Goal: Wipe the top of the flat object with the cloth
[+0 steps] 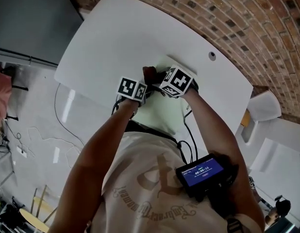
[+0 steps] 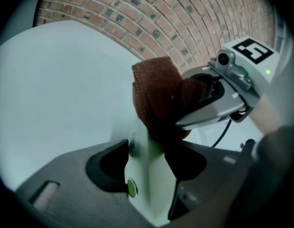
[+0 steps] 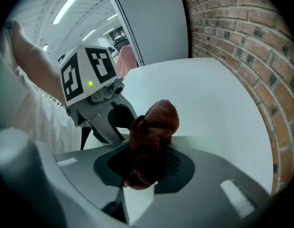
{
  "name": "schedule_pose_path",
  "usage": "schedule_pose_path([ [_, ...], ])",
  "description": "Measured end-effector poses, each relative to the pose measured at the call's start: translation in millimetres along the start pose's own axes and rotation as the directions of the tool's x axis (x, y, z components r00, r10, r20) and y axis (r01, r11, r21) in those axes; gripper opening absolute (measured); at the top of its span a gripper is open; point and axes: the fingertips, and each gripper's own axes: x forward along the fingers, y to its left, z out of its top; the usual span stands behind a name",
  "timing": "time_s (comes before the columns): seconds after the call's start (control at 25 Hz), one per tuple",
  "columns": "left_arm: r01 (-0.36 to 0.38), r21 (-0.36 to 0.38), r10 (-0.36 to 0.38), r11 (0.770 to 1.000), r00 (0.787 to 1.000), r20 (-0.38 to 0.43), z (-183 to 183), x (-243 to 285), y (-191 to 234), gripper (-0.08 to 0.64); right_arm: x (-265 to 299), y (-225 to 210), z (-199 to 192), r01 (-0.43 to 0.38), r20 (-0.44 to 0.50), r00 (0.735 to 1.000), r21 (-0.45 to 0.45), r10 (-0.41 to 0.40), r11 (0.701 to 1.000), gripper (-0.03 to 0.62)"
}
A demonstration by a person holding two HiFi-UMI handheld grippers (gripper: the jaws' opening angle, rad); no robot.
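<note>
A pale, flat object [image 1: 164, 115] stands on edge over the white table [image 1: 111, 33], close to the person's chest. My left gripper [image 1: 146, 87] has it between its jaws, and in the left gripper view both dark pads lie against the flat object [image 2: 149, 184]. My right gripper [image 1: 158, 77] is shut on a bunched brown cloth [image 1: 150, 73]. The cloth [image 2: 156, 99] rests on the object's top edge, right in front of the left jaws. In the right gripper view the cloth [image 3: 154, 127] fills the jaws, with a pale strip of the flat object [image 3: 137, 205] below it and the left gripper [image 3: 113, 122] just beyond.
A brick wall [image 1: 227, 18] runs along the table's far side. The table has a small round cable hole [image 1: 212, 56]. A dark device with a lit screen [image 1: 202, 171] hangs at the person's chest. Cables [image 1: 43, 140] lie on the floor at left; a white seat [image 1: 264, 106] stands at right.
</note>
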Motion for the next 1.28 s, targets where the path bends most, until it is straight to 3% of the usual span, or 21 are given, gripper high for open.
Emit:
schedule_pose_path([
  [0.36,0.027,0.009,-0.027,1.000,0.999,-0.030,0,-1,3,0.250,-24,2,-85,0.077,-0.029,0.997,0.138,-0.074,0.987,0.109],
  [0.64,0.040,0.012,-0.040,0.999,0.999,-0.037,-1,1,3,0.253,-51,8,-162,0.134,-0.023,0.991,0.276,-0.133,0.952,0.109],
  [0.88,0.046,0.014,-0.045,0.999,0.998,-0.052,0,4,0,0.255,-67,10,-198,0.176,-0.035,0.984,0.338,-0.174,0.925,0.109],
  [1.0,0.066,0.000,-0.066,0.998,0.996,-0.055,0,3,0,0.262,-76,13,-198,0.191,-0.050,0.981,0.340,-0.185,0.921,0.109],
  [1.08,0.076,0.016,-0.076,0.997,0.996,-0.045,2,-2,-1,0.272,-86,14,-181,0.175,-0.007,0.983,0.343,-0.183,0.923,0.109],
  [1.28,0.145,0.012,-0.145,0.989,0.985,0.096,18,-29,-11,0.261,-100,27,-105,0.096,0.100,0.987,0.251,-0.125,0.963,0.109],
])
